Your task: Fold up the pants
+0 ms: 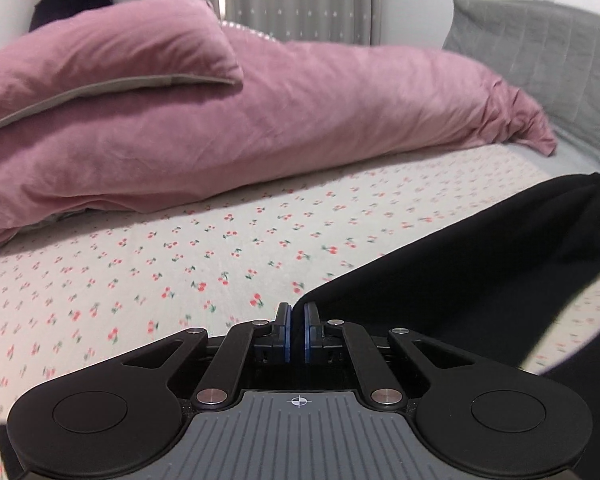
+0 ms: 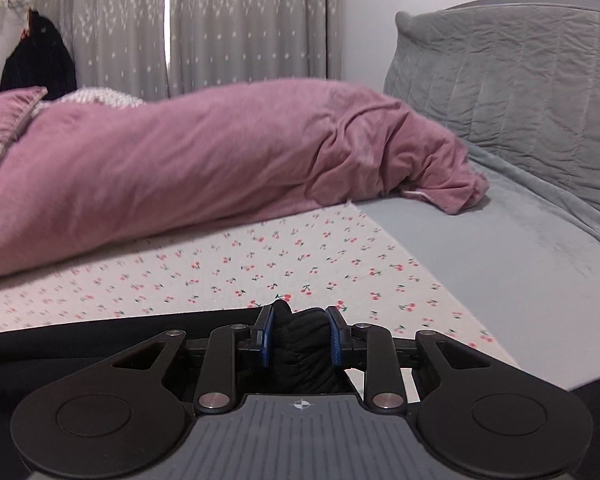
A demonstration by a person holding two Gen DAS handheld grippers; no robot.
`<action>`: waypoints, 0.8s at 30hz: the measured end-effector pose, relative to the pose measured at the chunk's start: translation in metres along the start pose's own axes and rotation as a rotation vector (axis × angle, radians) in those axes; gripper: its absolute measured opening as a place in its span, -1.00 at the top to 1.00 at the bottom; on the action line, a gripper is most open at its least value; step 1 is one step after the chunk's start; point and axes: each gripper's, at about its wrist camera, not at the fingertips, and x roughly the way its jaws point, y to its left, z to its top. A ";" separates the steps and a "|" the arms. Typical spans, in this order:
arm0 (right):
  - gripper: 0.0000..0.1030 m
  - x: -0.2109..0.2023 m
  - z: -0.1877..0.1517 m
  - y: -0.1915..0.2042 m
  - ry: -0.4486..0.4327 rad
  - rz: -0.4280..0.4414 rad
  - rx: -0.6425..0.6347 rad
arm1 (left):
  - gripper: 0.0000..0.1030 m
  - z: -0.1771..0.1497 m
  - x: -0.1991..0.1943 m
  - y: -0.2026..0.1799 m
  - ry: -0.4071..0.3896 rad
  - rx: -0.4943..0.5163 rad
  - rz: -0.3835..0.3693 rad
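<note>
Cherry-print sheet (image 1: 220, 248) covers the near half of the bed, with a pink duvet (image 1: 260, 112) heaped along the far side and a grey quilted headboard (image 2: 520, 92) at the right.

On the left, the left gripper (image 1: 298, 332) has its jaws pinched almost together on a thin edge of the black pants (image 1: 480, 264). From there the cloth runs up and away to the right, stretched in a taut sheet above the bed. That bite looks very shallow to me; only a sliver of fabric sits between the blue pads (image 1: 287, 332), so a sharp tug could pull it free and drop that corner.

On the right, the right gripper (image 2: 299, 338) is clamped on a thick, bunched wad of the same pants (image 2: 300, 344), its jaws held apart by the bulk. A bundle like that may carry more than one layer, and I would guess the fold could come out lumpy or skewed if it is laid down as it is.

With the cloth hanging between both hands, uneven height or tension could twist it. The duvet lies close behind, and a far swing might snag on it.
</note>
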 end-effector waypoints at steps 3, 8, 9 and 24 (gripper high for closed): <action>0.49 -0.029 -0.005 -0.012 -0.020 0.014 0.022 | 0.92 -0.020 -0.031 -0.010 -0.022 0.000 -0.017; 0.49 -0.070 -0.029 -0.033 -0.035 0.033 0.033 | 0.92 -0.065 -0.075 -0.030 -0.056 0.005 -0.046; 0.49 -0.077 -0.036 -0.038 -0.033 0.037 0.038 | 0.92 -0.074 -0.082 -0.033 -0.058 0.002 -0.052; 0.46 -0.131 -0.144 -0.073 0.045 0.065 0.053 | 0.90 -0.195 -0.115 -0.066 0.062 -0.081 -0.142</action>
